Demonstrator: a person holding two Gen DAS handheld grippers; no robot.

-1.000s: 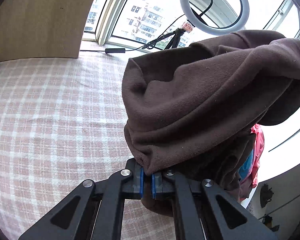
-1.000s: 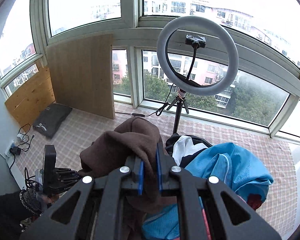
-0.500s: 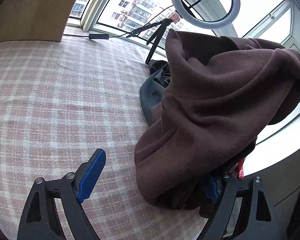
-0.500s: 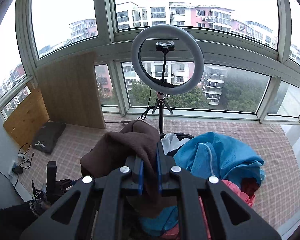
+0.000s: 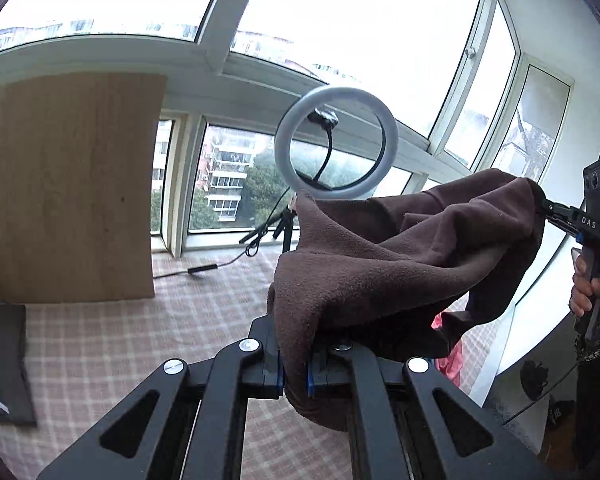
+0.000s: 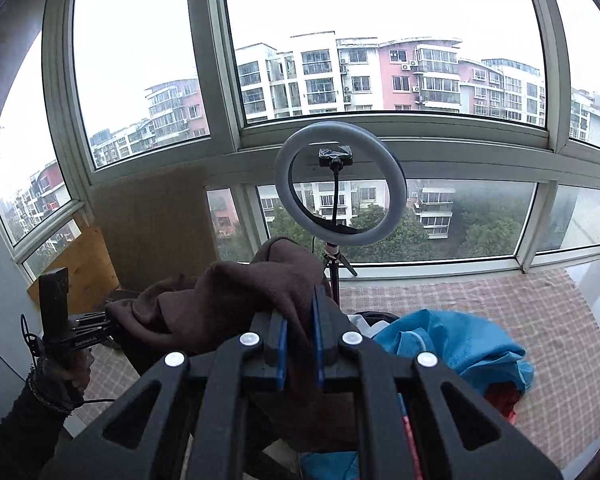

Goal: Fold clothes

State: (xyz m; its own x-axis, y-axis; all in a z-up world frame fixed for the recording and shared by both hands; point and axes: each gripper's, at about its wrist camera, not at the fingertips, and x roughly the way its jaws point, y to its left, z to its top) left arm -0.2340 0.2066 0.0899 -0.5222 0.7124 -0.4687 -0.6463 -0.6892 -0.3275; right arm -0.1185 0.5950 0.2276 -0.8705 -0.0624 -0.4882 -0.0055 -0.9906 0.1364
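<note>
Brown fleece, a single garment, is hanging in the air between the two grippers, lifted clear of the checked cloth surface that is showing in the lower left of the left wrist view. The left gripper, at the bottom centre of that view, is pinching one bunched edge of the fleece, its blue-padded jaws pressed together on the fabric. The right gripper, at the bottom centre of the right wrist view, is likewise clamping a thick fold, with brown cloth filling the narrow gap between its jaws. In the left wrist view the right gripper is also appearing at the far right edge, where the fleece is running taut to its tip and a hand is wrapping its handle.

Two separated holds at similar height are probably letting the garment sag open under its own weight, so that its outline can be found before any fold is laid; no crease is yet visible, which suggests an early stage. The middle is drooping in loose rolls rather than hanging flat.

Below, in the lower right of the right wrist view, a blue garment is lying heaped on a pile with something red beneath it, apparently awaiting its turn. A ring light on a tripod is standing before the windows, upper centre.
</note>
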